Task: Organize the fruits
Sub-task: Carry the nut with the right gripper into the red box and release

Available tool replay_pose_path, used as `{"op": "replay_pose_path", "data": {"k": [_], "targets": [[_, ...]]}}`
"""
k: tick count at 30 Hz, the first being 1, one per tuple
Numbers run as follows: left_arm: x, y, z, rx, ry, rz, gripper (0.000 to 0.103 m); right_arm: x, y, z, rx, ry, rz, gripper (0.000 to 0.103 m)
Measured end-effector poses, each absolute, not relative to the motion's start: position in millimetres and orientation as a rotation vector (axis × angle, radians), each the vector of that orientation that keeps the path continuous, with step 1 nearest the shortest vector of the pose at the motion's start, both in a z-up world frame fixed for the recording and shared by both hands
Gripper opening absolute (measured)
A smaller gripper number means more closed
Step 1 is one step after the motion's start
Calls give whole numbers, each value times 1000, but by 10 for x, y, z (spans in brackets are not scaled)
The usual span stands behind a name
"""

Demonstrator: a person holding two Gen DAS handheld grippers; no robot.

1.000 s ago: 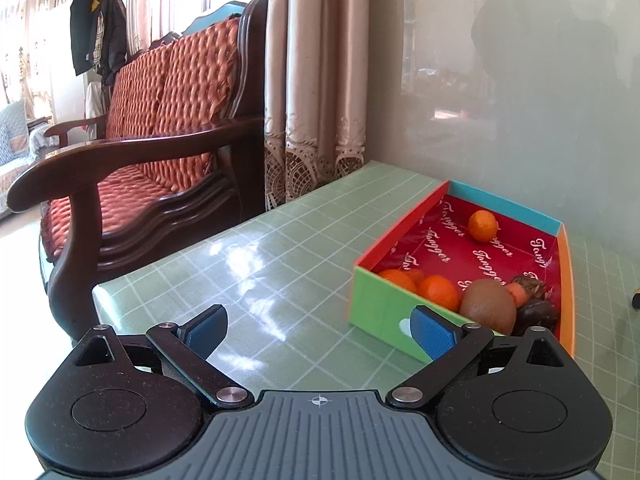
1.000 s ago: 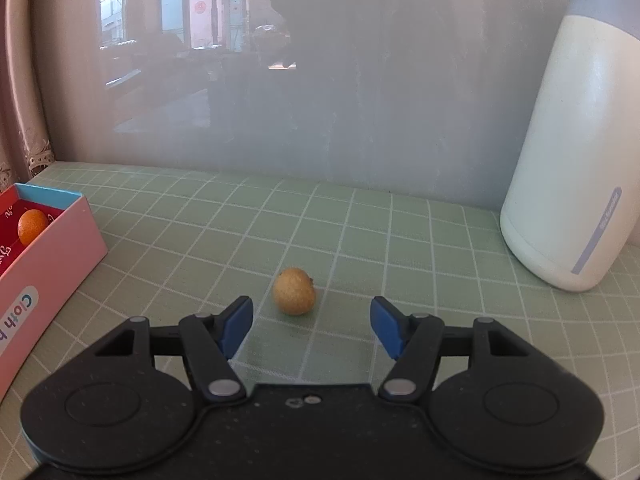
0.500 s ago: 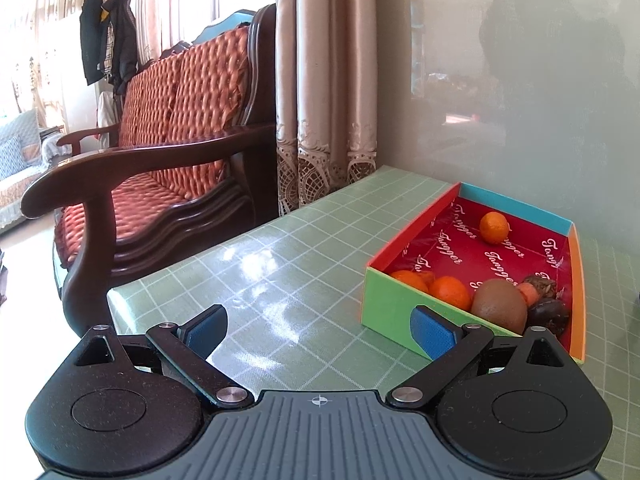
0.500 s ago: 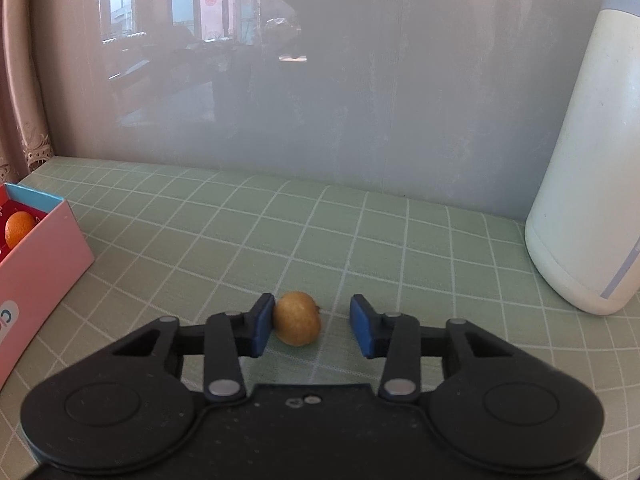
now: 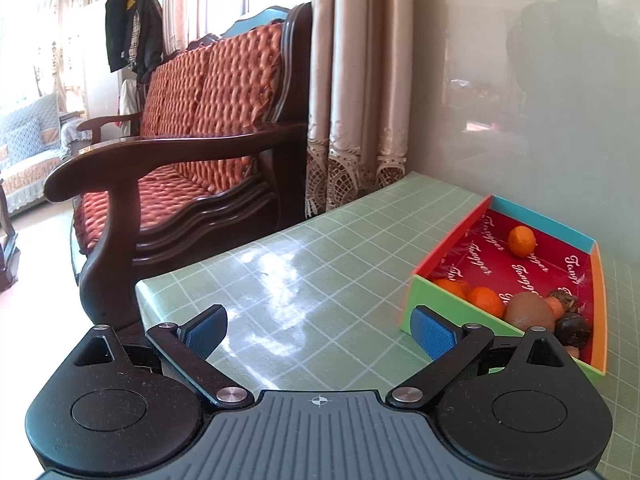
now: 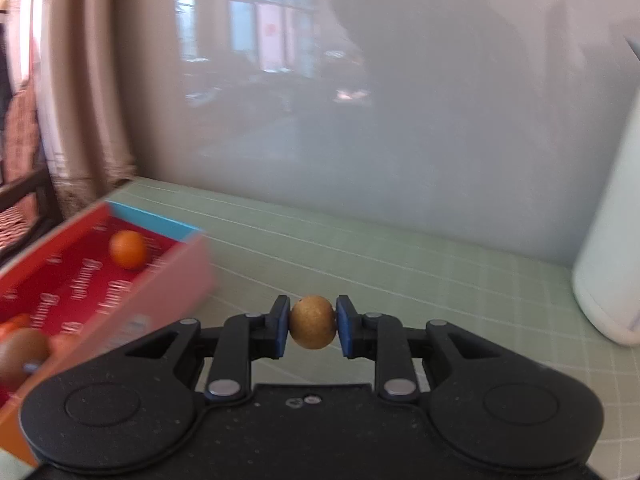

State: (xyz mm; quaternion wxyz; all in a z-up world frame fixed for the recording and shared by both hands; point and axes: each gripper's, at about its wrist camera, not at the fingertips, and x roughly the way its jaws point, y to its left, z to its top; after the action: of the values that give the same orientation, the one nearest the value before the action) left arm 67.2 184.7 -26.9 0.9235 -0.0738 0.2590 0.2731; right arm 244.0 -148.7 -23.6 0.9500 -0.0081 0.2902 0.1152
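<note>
My right gripper (image 6: 313, 327) is shut on a small round tan-brown fruit (image 6: 313, 327) and holds it above the green checked table, just right of the colourful fruit box (image 6: 168, 280). The box holds an orange (image 6: 128, 249) and a kiwi (image 6: 20, 354). In the left wrist view the box (image 5: 440, 304) sits at right with an orange (image 5: 521, 241), more oranges (image 5: 486, 301), a kiwi (image 5: 529, 314) and dark fruits (image 5: 573, 329). My left gripper (image 5: 318, 330) is open and empty, left of the box.
A white thermos (image 6: 612, 240) stands at the right by the glossy wall. A wooden armchair with red cushions (image 5: 192, 152) and a curtain (image 5: 356, 100) stand past the table's left edge (image 5: 160, 280).
My right gripper closed on the tan fruit, lifted it and swung left toward the box. My left gripper drifted left, staying open.
</note>
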Motion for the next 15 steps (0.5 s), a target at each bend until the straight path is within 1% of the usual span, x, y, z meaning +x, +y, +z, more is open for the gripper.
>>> {"op": "replay_pose_path", "data": {"k": [7, 15], "targets": [[576, 2066, -293, -173, 550, 591, 98, 2232, -641, -12, -76, 550, 425, 24], [463, 2360, -367, -208, 598, 610, 98, 2246, 104, -105, -131, 606, 517, 24]]}}
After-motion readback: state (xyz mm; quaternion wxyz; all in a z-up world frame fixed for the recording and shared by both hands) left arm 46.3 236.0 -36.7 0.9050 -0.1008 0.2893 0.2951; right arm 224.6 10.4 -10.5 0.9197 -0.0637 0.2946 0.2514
